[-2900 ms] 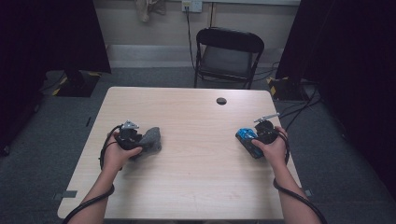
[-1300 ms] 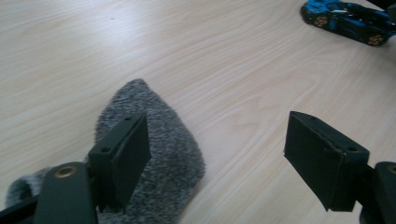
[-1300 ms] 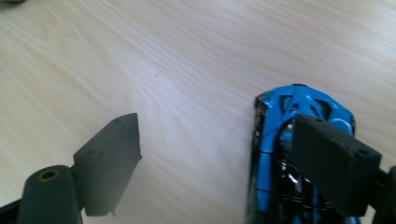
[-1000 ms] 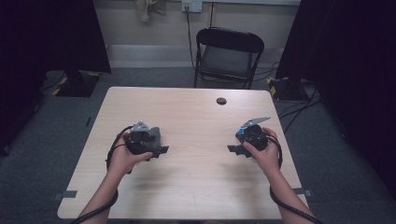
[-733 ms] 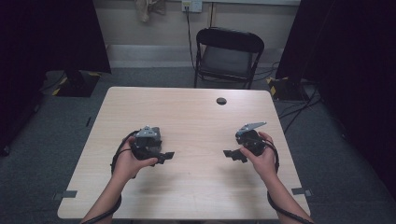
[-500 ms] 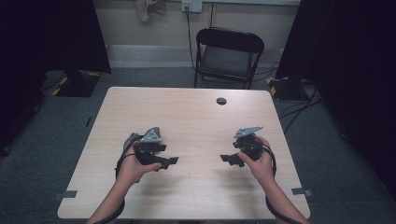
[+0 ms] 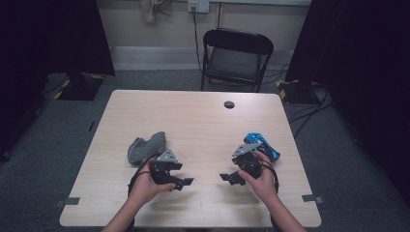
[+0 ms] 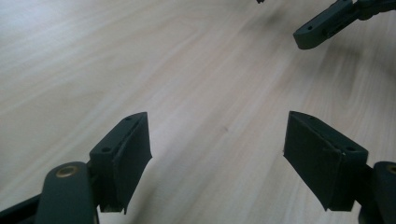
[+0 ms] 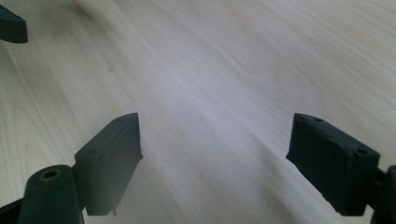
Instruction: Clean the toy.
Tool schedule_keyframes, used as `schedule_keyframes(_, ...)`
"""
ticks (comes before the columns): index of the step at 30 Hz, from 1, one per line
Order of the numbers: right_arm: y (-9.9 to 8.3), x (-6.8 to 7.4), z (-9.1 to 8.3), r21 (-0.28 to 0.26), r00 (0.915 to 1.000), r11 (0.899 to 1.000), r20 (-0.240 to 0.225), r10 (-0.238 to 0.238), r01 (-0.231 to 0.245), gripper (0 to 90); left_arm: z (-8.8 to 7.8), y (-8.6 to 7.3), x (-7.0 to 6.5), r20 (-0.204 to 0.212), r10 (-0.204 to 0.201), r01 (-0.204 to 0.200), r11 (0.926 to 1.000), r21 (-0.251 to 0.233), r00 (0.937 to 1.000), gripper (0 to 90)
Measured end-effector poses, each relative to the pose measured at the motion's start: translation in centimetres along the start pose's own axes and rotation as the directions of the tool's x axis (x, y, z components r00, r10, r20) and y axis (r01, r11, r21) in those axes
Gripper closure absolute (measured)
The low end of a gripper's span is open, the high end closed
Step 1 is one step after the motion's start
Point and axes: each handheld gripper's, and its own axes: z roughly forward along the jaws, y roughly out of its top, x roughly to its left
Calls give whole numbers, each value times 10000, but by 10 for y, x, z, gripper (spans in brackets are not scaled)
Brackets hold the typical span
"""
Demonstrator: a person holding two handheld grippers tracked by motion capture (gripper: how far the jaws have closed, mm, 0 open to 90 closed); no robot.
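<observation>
Both of my hands are sitting nearer my edge of the table point(image 7: 203, 121) than a second ago, and they are pointing inward at each other now instead of resting beside the two objects. Lower too, close over the wood.

Left gripper point(image 7: 186, 182): I am holding it in my left hand point(image 7: 145, 186), jaws pointing toward the middle of the table. In the left gripper view its two black pads point(image 8: 133, 154) are standing well apart, with bare light wood between them. Nothing is clamped. A jaw tip of the other gripper is showing at the top right of that view, farther off.

Right gripper point(image 7: 226, 178): I am holding it in my right hand point(image 7: 263, 181), jaws pointing left toward the left gripper. In the right gripper view its pads point(image 9: 116, 158) are likewise spread wide over plain tabletop, nothing between them. A dark jaw tip of the left gripper is cutting in at the top left corner.

Grey sock point(image 7: 146, 146): it is lying crumpled on the table just beyond my left hand, toward the far side, not touched by the jaws.

Blue object point(image 7: 262, 145): shiny and bright blue, it is lying just beyond the right gripper, toward the table's right side, close to the grey plate on the gripper's top. Whether it touches the gripper I cannot tell.

Small dark round disc point(image 7: 229, 104): it is sitting near the far edge, well apart from both hands. Black folding chair point(image 7: 237, 55) is standing behind the table.
</observation>
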Motion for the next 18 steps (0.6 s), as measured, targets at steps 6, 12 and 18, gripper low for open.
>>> schedule_keyframes(6,-9,7,6,79,9999,9999,-72,-138,139,166,9,-10,-5,211,232,-237,9995,226,9995,225)
schedule_keyframes(12,-20,14,15,117,9997,9997,-131,-223,224,156,17,-16,-9,212,507,-513,9983,294,9985,214)
schedule_keyframes(18,-23,18,16,-79,9984,9984,29,-558,559,151,19,-17,-11,154,805,-808,9964,240,9966,207)
